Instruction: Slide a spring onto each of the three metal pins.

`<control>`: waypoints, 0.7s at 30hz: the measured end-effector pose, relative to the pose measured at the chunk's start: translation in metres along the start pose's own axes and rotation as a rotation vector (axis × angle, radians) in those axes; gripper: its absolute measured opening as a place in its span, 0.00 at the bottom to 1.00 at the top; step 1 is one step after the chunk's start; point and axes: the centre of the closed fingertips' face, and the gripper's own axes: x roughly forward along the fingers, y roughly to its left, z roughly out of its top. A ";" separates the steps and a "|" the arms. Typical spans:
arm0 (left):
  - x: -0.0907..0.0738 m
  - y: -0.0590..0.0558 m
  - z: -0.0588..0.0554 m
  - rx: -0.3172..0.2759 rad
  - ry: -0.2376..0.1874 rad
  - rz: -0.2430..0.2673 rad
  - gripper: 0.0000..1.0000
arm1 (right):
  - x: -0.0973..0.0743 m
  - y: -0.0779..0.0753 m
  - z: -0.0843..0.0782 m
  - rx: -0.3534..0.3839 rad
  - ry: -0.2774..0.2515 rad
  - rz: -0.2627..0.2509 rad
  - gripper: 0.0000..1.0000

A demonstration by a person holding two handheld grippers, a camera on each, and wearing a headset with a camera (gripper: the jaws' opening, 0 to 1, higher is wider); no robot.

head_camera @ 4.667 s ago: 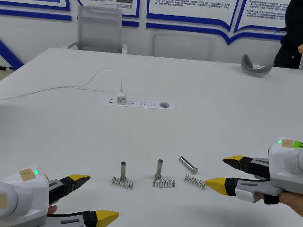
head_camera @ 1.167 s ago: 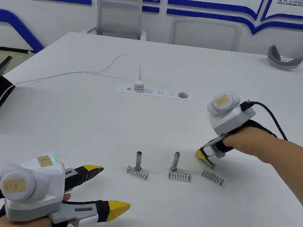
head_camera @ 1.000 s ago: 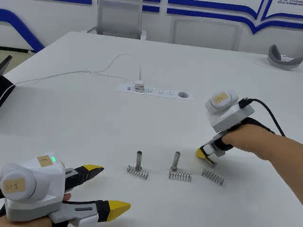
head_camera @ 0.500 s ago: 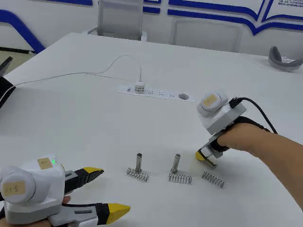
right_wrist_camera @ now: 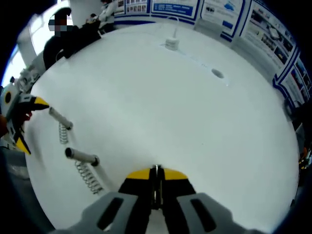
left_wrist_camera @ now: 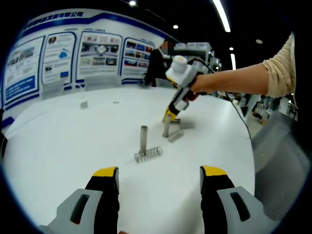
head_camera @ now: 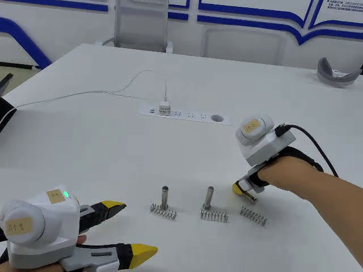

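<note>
While two pins stand upright low in the centre of the head view, the first pin point(head_camera: 164, 195) and the second pin point(head_camera: 208, 197), neither carries a spring. I see the first spring point(head_camera: 163, 212) lying at the foot of the first pin and the second spring point(head_camera: 214, 215) lying at the foot of the second. The third spring point(head_camera: 253, 215) lies on the table point(head_camera: 85, 147) just right of them in the frame.

The third pin point(head_camera: 249, 196) is tilted just above that spring. Its metal end pokes out under the yellow tips of the right gripper point(head_camera: 244, 190). In the right gripper view the fingers point(right_wrist_camera: 168, 176) are pressed together, with only a thin seam between them.

The left gripper point(head_camera: 130, 229) sits at the lower left of the head view, off the pins. Its own view shows the fingers point(left_wrist_camera: 106, 171) spread wide with nothing between them. The first pin point(left_wrist_camera: 143, 140) and first spring point(left_wrist_camera: 148, 154) lie straight ahead of it.

Beyond the pins, a power strip point(head_camera: 184, 115) lies mid-table with a white plug point(head_camera: 165, 107) and a cable point(head_camera: 85, 93) trailing to the left edge of the frame. A grey headset point(head_camera: 334, 73) rests at the upper right.
</note>
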 end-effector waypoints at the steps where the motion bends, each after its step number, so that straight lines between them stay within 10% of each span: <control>1: 0.000 0.000 0.000 0.000 -0.001 0.000 0.69 | -0.001 0.000 0.000 0.008 -0.005 0.003 0.08; 21: -0.002 -0.005 0.011 0.030 -0.013 -0.002 0.68 | -0.041 0.008 -0.001 0.058 -0.118 0.005 0.08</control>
